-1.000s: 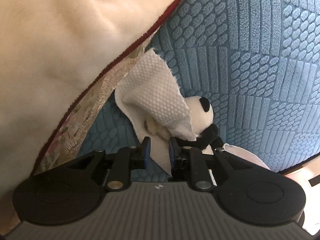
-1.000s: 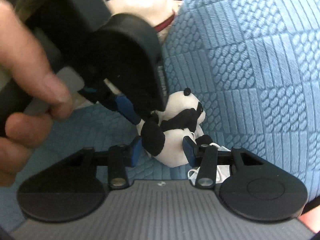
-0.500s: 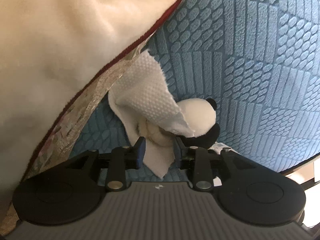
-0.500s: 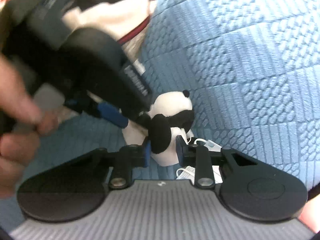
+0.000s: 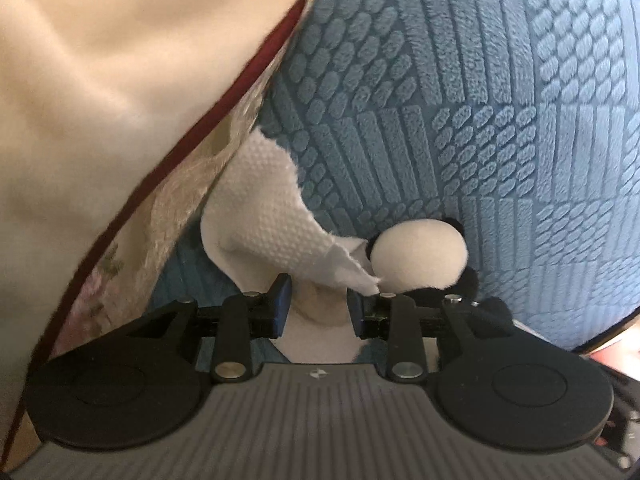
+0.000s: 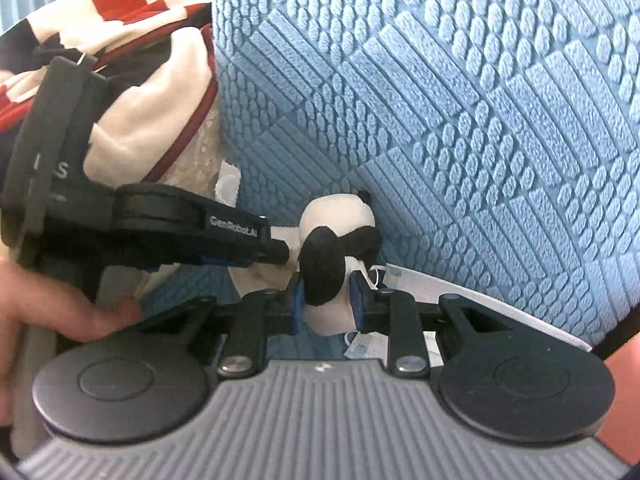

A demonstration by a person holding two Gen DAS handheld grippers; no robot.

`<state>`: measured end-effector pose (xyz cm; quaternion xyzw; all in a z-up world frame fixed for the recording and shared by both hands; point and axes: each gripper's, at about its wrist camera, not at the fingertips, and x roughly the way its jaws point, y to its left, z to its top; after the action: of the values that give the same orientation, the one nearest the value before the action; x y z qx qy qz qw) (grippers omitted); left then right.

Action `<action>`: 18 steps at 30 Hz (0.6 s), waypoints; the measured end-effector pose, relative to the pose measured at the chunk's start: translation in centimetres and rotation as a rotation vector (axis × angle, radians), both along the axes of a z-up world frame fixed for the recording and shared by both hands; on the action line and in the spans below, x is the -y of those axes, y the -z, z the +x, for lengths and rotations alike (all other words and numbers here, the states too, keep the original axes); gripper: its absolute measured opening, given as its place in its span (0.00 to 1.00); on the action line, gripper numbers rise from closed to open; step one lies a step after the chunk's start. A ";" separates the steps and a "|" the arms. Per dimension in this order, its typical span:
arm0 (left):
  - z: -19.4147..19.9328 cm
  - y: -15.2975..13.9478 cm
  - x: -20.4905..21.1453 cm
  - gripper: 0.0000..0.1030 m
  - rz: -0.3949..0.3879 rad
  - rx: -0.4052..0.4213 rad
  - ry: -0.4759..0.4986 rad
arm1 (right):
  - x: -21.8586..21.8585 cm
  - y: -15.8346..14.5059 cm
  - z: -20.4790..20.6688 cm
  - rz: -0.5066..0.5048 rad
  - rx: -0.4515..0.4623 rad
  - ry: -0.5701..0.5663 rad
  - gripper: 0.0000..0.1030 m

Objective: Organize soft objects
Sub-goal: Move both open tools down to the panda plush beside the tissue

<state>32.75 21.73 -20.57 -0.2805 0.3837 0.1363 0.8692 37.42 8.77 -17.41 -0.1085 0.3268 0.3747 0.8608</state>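
Left wrist view: the left gripper (image 5: 318, 304), widened over the last second, loosely straddles the white embossed paper tissue (image 5: 272, 216).

Right wrist view: the right gripper (image 6: 325, 304), just narrowed, is clamped on the small black-and-white plush panda (image 6: 332, 252) against the blue textured cushion (image 6: 460, 120); extraction is judged ready.

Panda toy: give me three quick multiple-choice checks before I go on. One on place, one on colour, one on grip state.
1. In the left wrist view, the tissue lies where, relative to the panda?
A. to its left
B. to its right
C. underneath it

2. The piping on the cream cushion is:
A. green
B. dark red
C. yellow

3. The right gripper is:
A. shut on the panda
B. open, well above the panda
C. holding the tissue

Answers: 1 A, the tissue drapes left of the panda's head. 2 B, a dark red line edges the cushion. 3 A, its jaws have just been closing and both pads press the panda's body.
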 end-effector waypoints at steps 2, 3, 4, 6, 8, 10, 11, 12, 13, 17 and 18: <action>0.8 -0.4 1.0 0.34 0.062 -0.016 0.007 | 0.4 -0.1 0.2 0.002 -0.006 0.011 0.26; 1.0 -0.3 1.2 0.34 0.080 -0.027 0.010 | 0.5 0.0 0.3 0.008 -0.014 0.015 0.26; 1.1 -0.2 1.4 0.34 0.083 -0.036 0.014 | 0.5 -0.1 0.4 0.010 -0.019 0.020 0.26; 1.3 -0.1 1.7 0.34 0.089 -0.039 0.016 | 0.5 -0.1 0.6 0.008 -0.019 0.027 0.26; 2.0 0.7 2.2 0.34 0.115 -0.047 0.028 | 1.0 -0.2 0.3 0.006 -0.025 0.034 0.26; 2.2 0.8 2.9 0.34 0.135 -0.056 0.040 | 0.9 -0.1 0.5 0.008 -0.037 0.042 0.26; 2.6 0.9 3.5 0.34 0.140 -0.062 0.050 | 0.9 -0.1 0.4 0.008 -0.039 0.045 0.26; 2.8 0.8 4.2 0.34 0.149 -0.066 0.068 | 1.2 -0.2 0.2 0.007 -0.040 0.049 0.26; 2.9 0.7 4.7 0.35 0.167 -0.072 0.088 | 1.2 -0.1 0.2 0.003 -0.040 0.050 0.26; 3.4 0.5 6.1 0.45 0.206 -0.088 0.117 | 1.7 -0.2 0.3 0.003 -0.052 0.063 0.26; 3.6 0.3 6.6 0.47 0.201 -0.089 0.128 | 1.9 -0.2 0.3 0.004 -0.052 0.065 0.26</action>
<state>36.31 15.09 -20.88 -0.1604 0.4234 0.1306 0.8820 37.68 6.91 -17.19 -0.0863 0.3518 0.3497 0.8640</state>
